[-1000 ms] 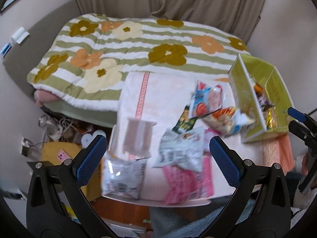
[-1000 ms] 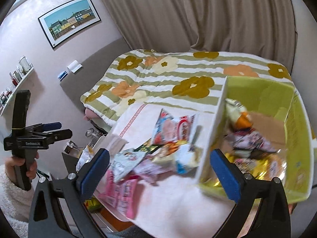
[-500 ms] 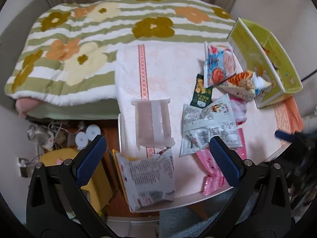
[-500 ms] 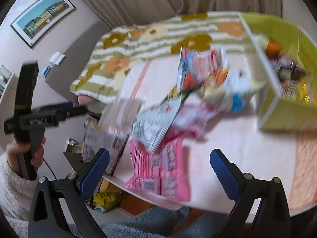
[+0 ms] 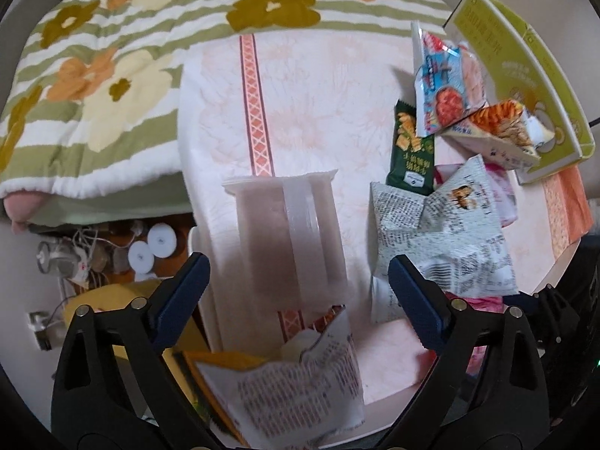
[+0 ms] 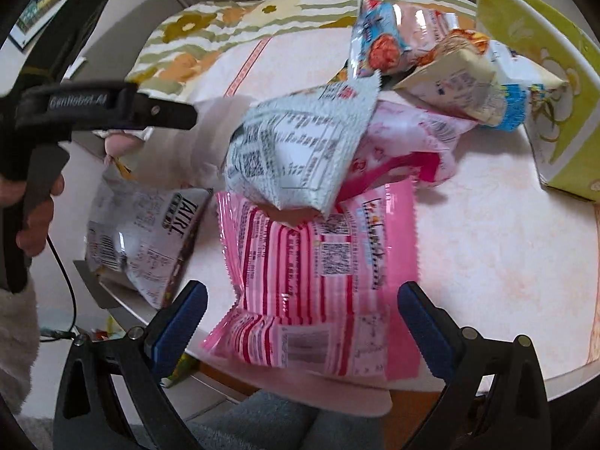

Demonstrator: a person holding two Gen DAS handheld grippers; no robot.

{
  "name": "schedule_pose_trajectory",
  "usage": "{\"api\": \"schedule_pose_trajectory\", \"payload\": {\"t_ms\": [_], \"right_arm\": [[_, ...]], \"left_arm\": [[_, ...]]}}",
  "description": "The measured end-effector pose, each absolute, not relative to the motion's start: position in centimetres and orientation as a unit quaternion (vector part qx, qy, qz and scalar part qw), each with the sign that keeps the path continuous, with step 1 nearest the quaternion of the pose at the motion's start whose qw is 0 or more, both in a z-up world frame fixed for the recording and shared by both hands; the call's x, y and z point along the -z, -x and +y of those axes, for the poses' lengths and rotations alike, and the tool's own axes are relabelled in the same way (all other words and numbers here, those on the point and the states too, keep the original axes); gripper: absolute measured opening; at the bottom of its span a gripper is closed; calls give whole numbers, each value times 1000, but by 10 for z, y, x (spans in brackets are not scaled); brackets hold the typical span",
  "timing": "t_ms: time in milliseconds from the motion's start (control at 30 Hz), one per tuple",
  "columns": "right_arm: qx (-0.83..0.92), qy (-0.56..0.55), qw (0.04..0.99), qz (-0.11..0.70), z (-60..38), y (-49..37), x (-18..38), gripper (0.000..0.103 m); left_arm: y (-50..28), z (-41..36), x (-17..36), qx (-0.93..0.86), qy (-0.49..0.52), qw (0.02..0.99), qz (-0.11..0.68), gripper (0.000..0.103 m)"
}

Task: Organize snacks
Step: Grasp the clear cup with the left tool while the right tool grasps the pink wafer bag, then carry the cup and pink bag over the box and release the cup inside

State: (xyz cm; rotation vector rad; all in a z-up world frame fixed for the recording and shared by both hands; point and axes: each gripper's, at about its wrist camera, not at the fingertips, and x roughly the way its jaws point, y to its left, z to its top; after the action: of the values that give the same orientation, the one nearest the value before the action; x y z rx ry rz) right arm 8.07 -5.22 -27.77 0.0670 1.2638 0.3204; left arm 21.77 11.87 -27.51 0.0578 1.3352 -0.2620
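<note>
We hover both hand-held grippers over the tabletop (image 6: 487, 255), jaws apart and empty: the left hand-held gripper (image 5: 296, 288), closing slightly, straddles the clear packet (image 5: 288, 232); the right hand-held gripper (image 6: 300, 318) frames the pink packet (image 6: 318, 262), ready for the green box (image 6: 555, 93).

- The left wrist view looks steeply down between its own two fingers (image 5: 180, 296), close over the near left edge of the table (image 5: 318, 112).
- The right wrist view looks steeply down between its fingers (image 6: 180, 318), close over the pink packet (image 6: 322, 262).
- Both views share the grey-white packet (image 5: 442, 240) (image 6: 300, 142), the snack heap beyond the fingertips and the green box (image 5: 525, 67) (image 6: 543, 75) at far right.
</note>
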Motion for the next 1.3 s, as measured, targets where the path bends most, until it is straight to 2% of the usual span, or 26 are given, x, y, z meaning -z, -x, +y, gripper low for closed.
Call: {"api": "schedule_pose_trajectory", "payload": {"t_ms": [167,400,433,467,500,533,667,867,1300], "right_arm": [[-139,-30,795,590,-56,-85,286,101],[-122,-21,804,581,-65,-90,286,100],[-122,-20,804,582,-66,-90,286,99],[-121,-19,804,582,-66,-92,285,94],[-119,-18,804,583,-67,-92,285,88],[-120,-18,803,583,-69,-93,285,88],[-126,-15,806,579,-72,-89,284,80],[-130,-24,805,578,-75,-90,282,75],[-105,-30,825,555,-96,-85,253,74]], "left_arm": [[-226,117,292,118,-29,766,631,88],[-232,110,307,119,-37,756,642,87],[-233,108,310,119,-40,755,644,85],[-233,107,312,116,-44,754,645,76],[-233,106,314,108,-55,754,646,71],[-233,105,316,102,-67,754,646,65],[-233,108,316,105,-63,755,645,63],[-232,109,313,102,-57,755,646,61],[-216,115,257,101,-25,787,608,61]]}}
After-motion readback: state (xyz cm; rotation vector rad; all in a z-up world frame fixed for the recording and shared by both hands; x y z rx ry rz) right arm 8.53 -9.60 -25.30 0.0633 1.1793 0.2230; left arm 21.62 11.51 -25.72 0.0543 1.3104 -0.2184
